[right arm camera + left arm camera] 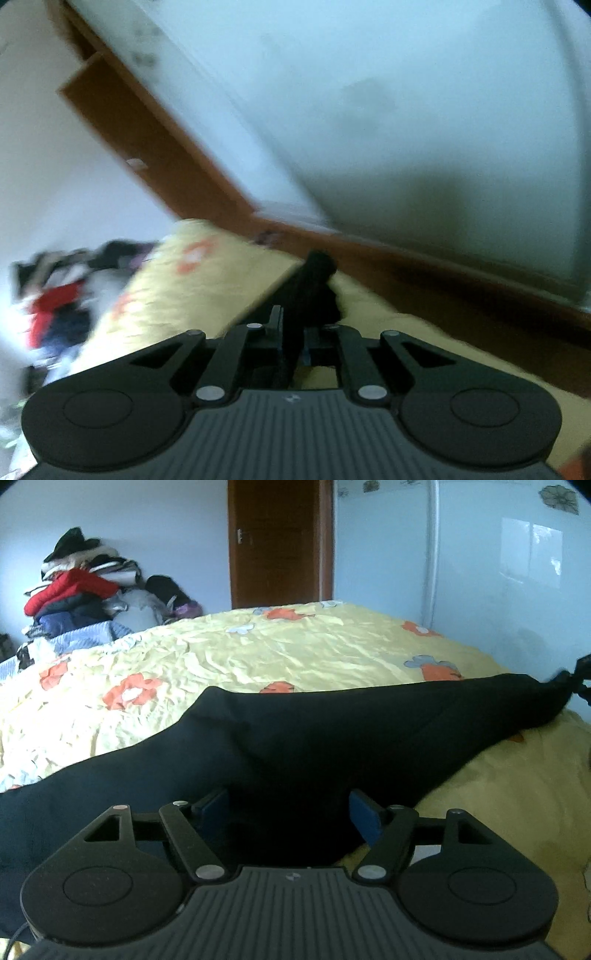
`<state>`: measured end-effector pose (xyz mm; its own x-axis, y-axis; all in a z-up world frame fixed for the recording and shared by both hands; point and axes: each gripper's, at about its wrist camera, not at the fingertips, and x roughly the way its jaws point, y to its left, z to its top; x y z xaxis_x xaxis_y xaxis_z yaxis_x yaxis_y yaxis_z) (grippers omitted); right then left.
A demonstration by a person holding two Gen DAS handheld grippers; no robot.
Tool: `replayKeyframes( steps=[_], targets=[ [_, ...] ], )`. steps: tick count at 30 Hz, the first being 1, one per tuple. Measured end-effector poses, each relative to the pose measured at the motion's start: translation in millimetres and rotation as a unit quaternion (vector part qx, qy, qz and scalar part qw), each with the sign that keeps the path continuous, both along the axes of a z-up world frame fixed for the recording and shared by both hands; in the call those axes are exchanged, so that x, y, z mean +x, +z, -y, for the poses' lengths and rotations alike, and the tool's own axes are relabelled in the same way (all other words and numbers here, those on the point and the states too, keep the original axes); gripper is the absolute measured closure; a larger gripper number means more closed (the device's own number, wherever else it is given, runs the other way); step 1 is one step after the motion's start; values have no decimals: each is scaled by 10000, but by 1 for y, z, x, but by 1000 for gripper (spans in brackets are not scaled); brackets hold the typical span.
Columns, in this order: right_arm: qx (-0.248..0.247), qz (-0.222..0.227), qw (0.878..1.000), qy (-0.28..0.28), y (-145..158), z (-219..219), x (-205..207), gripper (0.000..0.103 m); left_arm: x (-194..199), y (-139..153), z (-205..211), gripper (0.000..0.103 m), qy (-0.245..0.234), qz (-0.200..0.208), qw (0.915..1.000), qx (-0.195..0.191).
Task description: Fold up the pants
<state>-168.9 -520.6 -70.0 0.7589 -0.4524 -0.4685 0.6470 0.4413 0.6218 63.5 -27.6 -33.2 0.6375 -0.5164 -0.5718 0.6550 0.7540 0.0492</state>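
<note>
Dark navy pants [314,738] lie spread across the yellow flowered bedspread [258,653]. In the left wrist view my left gripper [288,808] stands wide open with its blue pads on either side of a bunch of the pants fabric at the near edge. At the far right the pants rise to a pinched tip held by my right gripper [576,679]. In the blurred, tilted right wrist view my right gripper [291,332] is shut on a narrow fold of the dark pants [310,284], lifted above the bed.
A heap of clothes [85,587] sits at the far left corner past the bed. A brown door [277,542] and a pale glossy wardrobe [498,572] stand behind the bed. The wardrobe [406,129] is close in the right wrist view.
</note>
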Motion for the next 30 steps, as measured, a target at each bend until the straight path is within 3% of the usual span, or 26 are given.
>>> replayKeyframes(
  steps=[2, 4, 5, 6, 7, 8, 10, 13, 16, 18, 20, 21, 22, 24, 25, 26, 27, 30],
  targets=[
    [-495, 31, 9972, -557, 14, -18, -2, 82, -4, 3, -10, 28, -38, 21, 10000, -2],
    [-1496, 28, 9836, -1009, 40, -54, 8, 75, -4, 5, -21, 28, 86, 43, 10000, 2],
    [-1996, 99, 9756, -908, 53, -71, 16, 58, -3, 7, -25, 27, 208, 54, 9998, -7],
    [-2522, 253, 9653, -636, 67, -93, 30, 44, 0, 8, -29, 26, 319, 55, 9995, -46],
    [-2866, 445, 9567, -241, 76, -110, 43, 16, 3, 10, -34, 24, 466, 36, 9988, -129],
    [-3187, 626, 9446, 476, 85, -128, 62, 5, 8, 11, -36, 23, 598, -2, 9980, -203],
    [-3555, 677, 9054, 2219, 100, -171, 108, 7, 17, 11, -36, 22, 805, -135, 9962, -301],
    [-3373, 338, 8403, 4230, 100, -235, 186, 7, 22, 7, -32, 22, 811, -243, 9962, -204],
    [-3089, 77, 7843, 5379, 84, -284, 253, 8, 19, -2, -27, 21, 811, -156, 9965, 145],
    [-2793, -248, 7582, 5887, 71, -302, 296, 8, 16, -7, -27, 19, 814, -39, 9961, 347],
    [-2088, -473, 7274, 6520, 47, -309, 327, 7, 12, -11, -27, 18, 778, 71, 9960, 425],
    [-1840, -570, 7256, 6606, 37, -313, 338, 7, 10, -12, -27, 16, 774, 127, 9959, 454],
    [-1616, -696, 7206, 6707, 23, -304, 343, 8, 9, -13, -27, 14, 779, 187, 9956, 478],
    [-1419, -747, 7182, 6771, 14, -299, 358, 32, 8, -14, -26, 13, 779, 270, 9952, 525],
    [-1407, -659, 7164, 6802, 13, -296, 359, 79, 8, -13, -27, 13, 779, 314, 9950, 532],
    [-1261, -638, 7183, 6812, 12, -292, 362, 95, 7, -13, -27, 13, 791, 357, 9948, 525],
    [-1233, -573, 7238, 6765, 14, -289, 360, 95, 8, -11, -28, 13, 810, 399, 9946, 503],
    [-1750, -647, 7184, 6702, 17, -297, 365, 97, 15, -9, -31, 12, 941, 377, 9942, 355]
  ],
)
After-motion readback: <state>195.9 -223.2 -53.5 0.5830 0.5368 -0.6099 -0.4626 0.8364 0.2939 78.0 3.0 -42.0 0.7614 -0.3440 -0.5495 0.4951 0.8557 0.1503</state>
